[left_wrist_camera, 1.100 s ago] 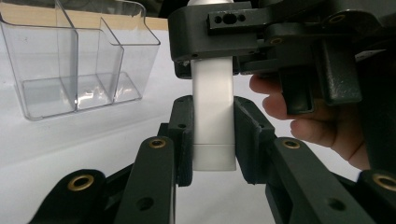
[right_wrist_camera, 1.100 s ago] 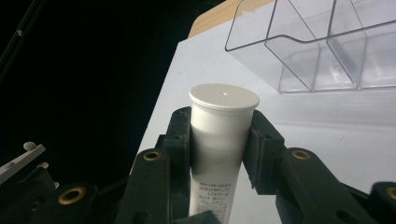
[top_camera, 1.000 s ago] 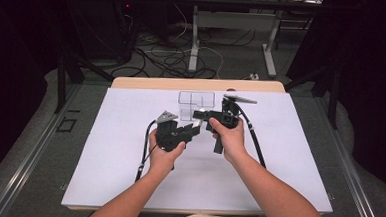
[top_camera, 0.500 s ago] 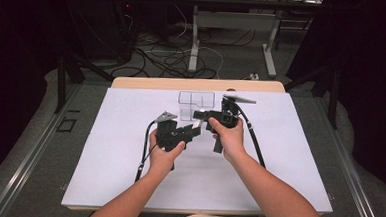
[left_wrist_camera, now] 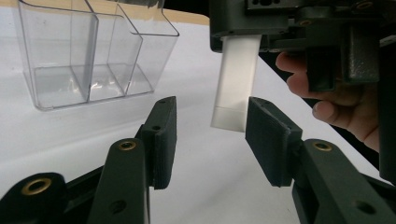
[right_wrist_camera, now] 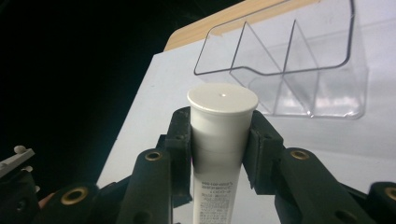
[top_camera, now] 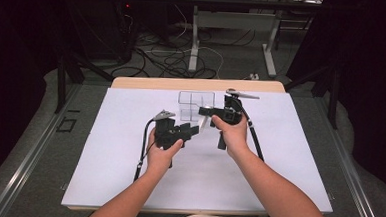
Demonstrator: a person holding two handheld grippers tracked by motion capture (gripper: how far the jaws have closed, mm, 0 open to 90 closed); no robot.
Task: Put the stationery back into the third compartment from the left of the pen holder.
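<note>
Hanging cap-up between the right gripper's (right_wrist_camera: 219,140) pads, the white plastic tube with a flat round cap (right_wrist_camera: 219,135) is clamped just below that cap, above the white table cover (top_camera: 128,150) and just in front of the clear plastic three-compartment organiser (top_camera: 196,105). Its crimped lower end (left_wrist_camera: 231,112) lies between the left gripper's (left_wrist_camera: 210,135) jaws, which have just been opening and now stand partly apart, the pads clear of the tube. From here the likely risk is a swing: held only near the cap, the tube could tilt and catch the organiser's rim, or nudge that light box across the smooth cover.
</note>
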